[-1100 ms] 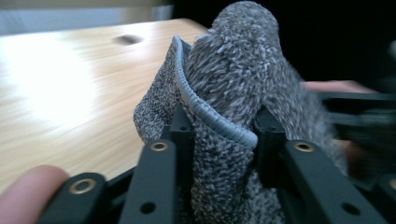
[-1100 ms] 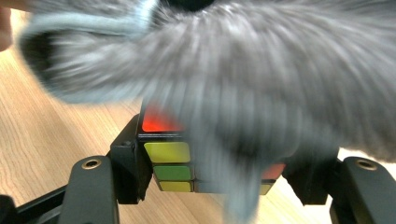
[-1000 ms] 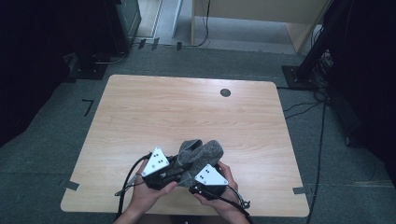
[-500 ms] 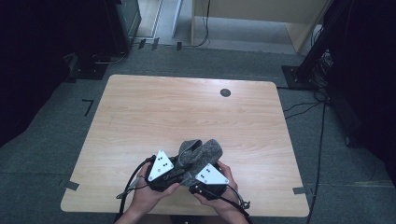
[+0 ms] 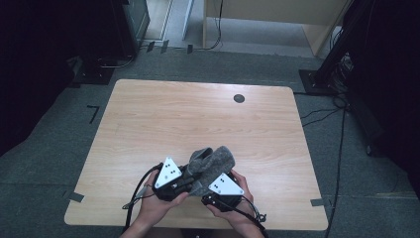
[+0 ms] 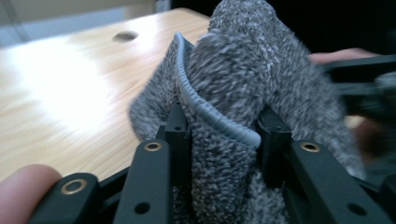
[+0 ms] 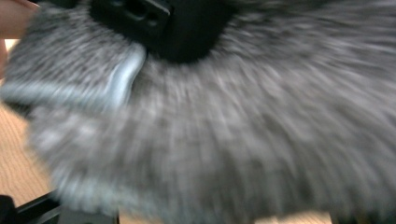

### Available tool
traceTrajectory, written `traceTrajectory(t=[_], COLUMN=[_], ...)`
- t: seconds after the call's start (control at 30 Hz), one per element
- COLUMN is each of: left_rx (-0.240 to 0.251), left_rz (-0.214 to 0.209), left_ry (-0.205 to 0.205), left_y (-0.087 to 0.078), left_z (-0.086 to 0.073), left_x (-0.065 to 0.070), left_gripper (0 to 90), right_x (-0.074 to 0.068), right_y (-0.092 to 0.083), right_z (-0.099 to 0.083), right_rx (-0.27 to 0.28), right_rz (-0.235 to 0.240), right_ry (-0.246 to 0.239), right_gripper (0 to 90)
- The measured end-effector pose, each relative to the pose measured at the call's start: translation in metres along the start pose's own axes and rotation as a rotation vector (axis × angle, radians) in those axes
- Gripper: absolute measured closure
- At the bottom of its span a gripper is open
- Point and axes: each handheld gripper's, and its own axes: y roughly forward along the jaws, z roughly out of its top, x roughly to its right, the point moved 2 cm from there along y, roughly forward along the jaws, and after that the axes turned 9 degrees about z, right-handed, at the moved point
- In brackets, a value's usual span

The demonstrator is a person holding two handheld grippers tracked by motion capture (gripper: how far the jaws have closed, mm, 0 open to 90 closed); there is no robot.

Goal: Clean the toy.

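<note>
A fuzzy grey sock (image 5: pixel 212 159) with a pale ribbed cuff (image 6: pixel 205 108) is held up just above the table's near edge, between both hands. My left gripper (image 5: pixel 187 174) comes at it from the left. In the left gripper view its black jaws (image 6: pixel 223 126) pinch the sock (image 6: pixel 243 70) at the cuff; they have just been closing on it. My right gripper (image 5: pixel 209 179) is under the sock's right side, its jaws buried in the blurred grey fabric (image 7: pixel 233 130), so I cannot make out their state. A black part of the left gripper (image 7: pixel 159 18) shows in the right gripper view.
The wooden table (image 5: pixel 198 114) has a dark cable hole (image 5: pixel 239 98) near its far edge. Black tape marks its near corners (image 5: pixel 73 197). Cables (image 5: pixel 341 124) run over the grey floor at right, and dark furniture stands behind.
The left gripper has shifted slightly against the sock and its jaws sit tighter on the cuff. The right hand and the sock have stayed where they were.
</note>
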Motion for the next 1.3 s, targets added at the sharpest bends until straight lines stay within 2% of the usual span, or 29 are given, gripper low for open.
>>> traceTrajectory(t=[0.03,0.13,0.2,0.23,0.27,0.33,0.37,0.5,0.53,0.57,0.6,0.67,0.7,0.73,0.77,0.83,0.93,0.97,1.03,1.1,1.17,1.2,1.27,1.3], left_rx=[-0.004,-0.019,-0.004,0.008,0.030,0.034,0.027,-0.017,-0.024,-0.022,-0.012,0.029,0.041,0.053,0.054,0.031,-0.005,-0.016,-0.023,-0.011,0.004,0.010,0.021,0.019], left_rz=[0.008,0.032,0.002,-0.035,-0.051,-0.021,-0.016,0.026,0.048,0.050,0.038,-0.026,-0.051,-0.071,-0.063,-0.022,0.048,0.064,0.086,0.066,-0.001,-0.029,-0.032,-0.017], left_ry=[-0.018,-0.014,-0.011,-0.001,0.028,0.088,0.086,-0.008,-0.022,-0.025,-0.027,-0.006,0.011,0.052,0.092,0.124,0.086,0.056,0.025,0.020,0.039,0.070,0.125,0.145], left_y=[-0.001,-0.002,-0.004,-0.005,-0.006,-0.005,-0.004,0.002,0.000,-0.001,-0.003,-0.007,-0.008,-0.009,-0.009,-0.005,0.000,-0.001,-0.002,-0.004,-0.004,-0.004,-0.003,-0.002], left_z=[-0.001,-0.001,0.000,0.000,0.001,0.002,0.001,-0.004,-0.005,-0.004,-0.004,0.000,0.002,0.003,0.003,0.001,-0.002,-0.002,-0.002,-0.001,-0.001,-0.001,-0.001,-0.002], left_x=[-0.005,-0.009,-0.004,0.001,0.010,0.018,0.018,-0.004,-0.009,-0.011,-0.011,-0.002,0.003,0.012,0.018,0.022,0.009,0.002,-0.005,-0.004,0.005,0.014,0.023,0.024], left_gripper=[66.5,70.5,71.2,71.2,70.6,70.4,70.4,70.1,70.1,70.1,70.2,69.9,69.4,68.5,67.5,67.4,68.3,68.4,69.1,69.3,69.0,68.5,67.6,67.7], right_x=[0.001,-0.001,-0.002,-0.002,-0.002,0.000,0.000,0.002,0.002,0.002,0.002,0.002,0.002,0.002,0.002,0.001,0.002,0.002,0.002,0.002,0.001,0.000,0.000,0.000], right_y=[0.000,0.002,0.003,0.003,0.003,0.002,0.001,0.001,0.002,0.002,0.002,0.002,0.002,0.002,0.002,0.001,0.001,0.001,0.001,0.001,0.002,0.003,0.005,0.005], right_z=[0.000,0.000,-0.001,-0.001,0.000,0.000,-0.001,-0.002,-0.002,-0.002,-0.002,-0.001,-0.001,-0.001,-0.001,-0.001,-0.001,-0.002,-0.002,-0.001,-0.001,-0.001,-0.002,-0.003], right_rx=[-0.003,-0.009,-0.008,-0.005,0.001,-0.001,-0.003,-0.023,-0.024,-0.020,-0.015,-0.007,-0.006,-0.007,-0.007,-0.007,-0.015,-0.015,-0.017,-0.009,-0.006,-0.004,-0.013,-0.016], right_rz=[0.000,0.004,0.009,0.013,0.014,0.011,0.006,-0.014,-0.015,-0.014,-0.008,-0.003,-0.004,-0.004,-0.004,-0.009,-0.020,-0.020,-0.021,-0.012,-0.006,-0.004,-0.009,-0.011], right_ry=[-0.004,-0.002,0.000,0.001,-0.001,0.004,0.009,0.004,0.001,0.004,0.011,0.014,0.013,0.012,0.010,0.009,0.005,0.004,0.005,0.012,0.011,0.011,0.003,0.008], right_gripper=[34.4,34.4,34.4,34.4,34.4,34.4,34.4,34.4,34.4,34.4,34.4,34.4,34.4,34.4,34.4,34.4,34.4,34.4,34.4,34.4,34.4,34.4,34.4,34.4])
